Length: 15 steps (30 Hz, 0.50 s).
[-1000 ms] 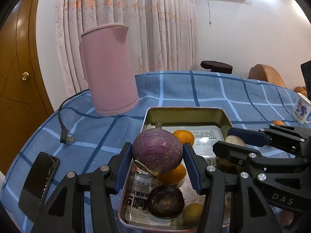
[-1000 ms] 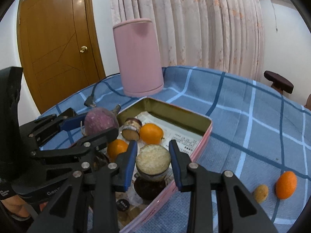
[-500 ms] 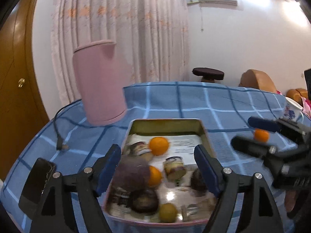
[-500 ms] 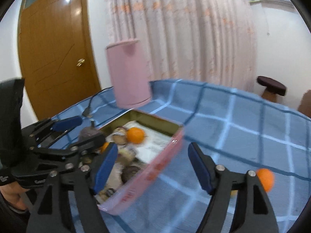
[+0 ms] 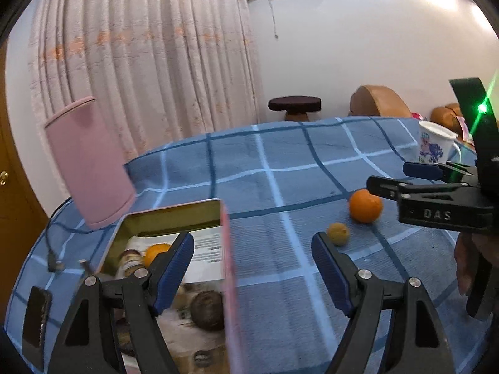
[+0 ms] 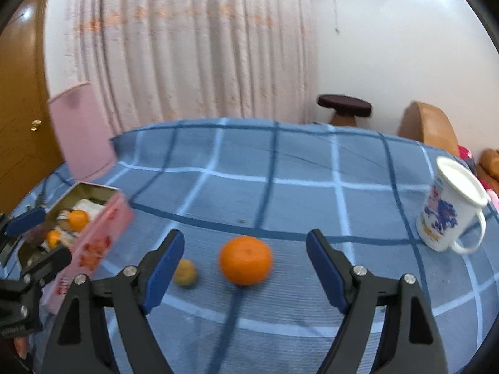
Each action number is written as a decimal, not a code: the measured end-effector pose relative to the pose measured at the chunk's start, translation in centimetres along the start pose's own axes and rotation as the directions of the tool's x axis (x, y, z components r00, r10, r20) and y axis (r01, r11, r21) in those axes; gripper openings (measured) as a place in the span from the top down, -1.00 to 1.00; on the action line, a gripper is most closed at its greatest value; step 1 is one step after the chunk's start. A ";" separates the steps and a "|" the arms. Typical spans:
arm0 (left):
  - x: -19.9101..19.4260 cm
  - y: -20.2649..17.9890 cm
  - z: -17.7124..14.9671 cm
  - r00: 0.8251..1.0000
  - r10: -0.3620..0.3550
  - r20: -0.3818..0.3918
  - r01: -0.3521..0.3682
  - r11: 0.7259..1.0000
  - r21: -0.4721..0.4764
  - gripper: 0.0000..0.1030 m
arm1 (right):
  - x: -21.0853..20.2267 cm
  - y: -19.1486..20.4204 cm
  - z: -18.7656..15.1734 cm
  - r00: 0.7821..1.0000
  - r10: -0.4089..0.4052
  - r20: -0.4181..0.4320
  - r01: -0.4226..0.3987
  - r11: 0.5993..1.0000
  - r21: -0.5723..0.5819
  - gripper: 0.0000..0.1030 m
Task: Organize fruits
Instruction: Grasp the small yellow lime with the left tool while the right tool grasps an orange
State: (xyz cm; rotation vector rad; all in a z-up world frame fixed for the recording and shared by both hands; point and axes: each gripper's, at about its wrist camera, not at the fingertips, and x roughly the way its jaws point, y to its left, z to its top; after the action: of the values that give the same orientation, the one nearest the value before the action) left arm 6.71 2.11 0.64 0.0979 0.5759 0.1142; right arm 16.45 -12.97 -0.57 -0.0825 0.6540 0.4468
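A pink tin tray (image 5: 226, 249) holds several fruits, among them an orange (image 5: 157, 251) and a dark round fruit (image 5: 207, 310); it also shows in the right wrist view (image 6: 99, 233). An orange (image 6: 245, 260) and a small yellow-brown fruit (image 6: 185, 273) lie loose on the blue checked cloth, also in the left wrist view: orange (image 5: 365, 206), small fruit (image 5: 338, 233). My left gripper (image 5: 252, 275) is open and empty over the tray's right wall. My right gripper (image 6: 244, 272) is open and empty, with the loose orange between its fingers' line, just ahead.
A pink kettle (image 5: 89, 162) stands behind the tray, its cord (image 5: 51, 249) trailing left. A phone (image 5: 37, 318) lies at the table's left edge. A white printed mug (image 6: 449, 212) stands at the right. A stool (image 6: 344, 107) and chair are beyond the table.
Both grippers opened and let their fruits drop into the tray. Both then swung right; the right gripper now faces the loose orange.
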 end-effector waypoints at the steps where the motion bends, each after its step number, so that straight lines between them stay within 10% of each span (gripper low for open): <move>1: 0.5 -0.5 0.1 1.000 0.002 -0.010 -0.002 1.000 0.004 -0.53 | 0.5 -0.4 -0.1 1.000 0.001 -0.024 0.000 1.000 0.011 -0.61; 7: 2.5 -1.3 0.5 0.999 -0.012 -0.053 0.012 1.000 0.006 -0.53 | 3.9 -0.5 -0.6 0.989 0.024 -0.146 -0.023 1.000 0.004 -0.44; 9: 2.8 -1.4 0.6 0.998 -0.014 -0.058 0.015 1.000 0.005 -0.53 | 4.7 -0.5 -0.8 0.979 0.075 -0.190 -0.072 0.997 0.021 0.02; 15: 3.6 -2.4 0.9 0.994 -0.067 -0.081 0.067 0.998 -0.007 -0.53 | 2.9 -1.5 -1.5 0.987 0.060 -0.147 -0.054 0.998 0.043 0.02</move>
State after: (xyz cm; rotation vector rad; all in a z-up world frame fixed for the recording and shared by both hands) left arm 10.39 0.17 -0.81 0.0701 0.6591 0.0541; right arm 18.23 -13.52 -3.63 -0.0605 0.8125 0.4862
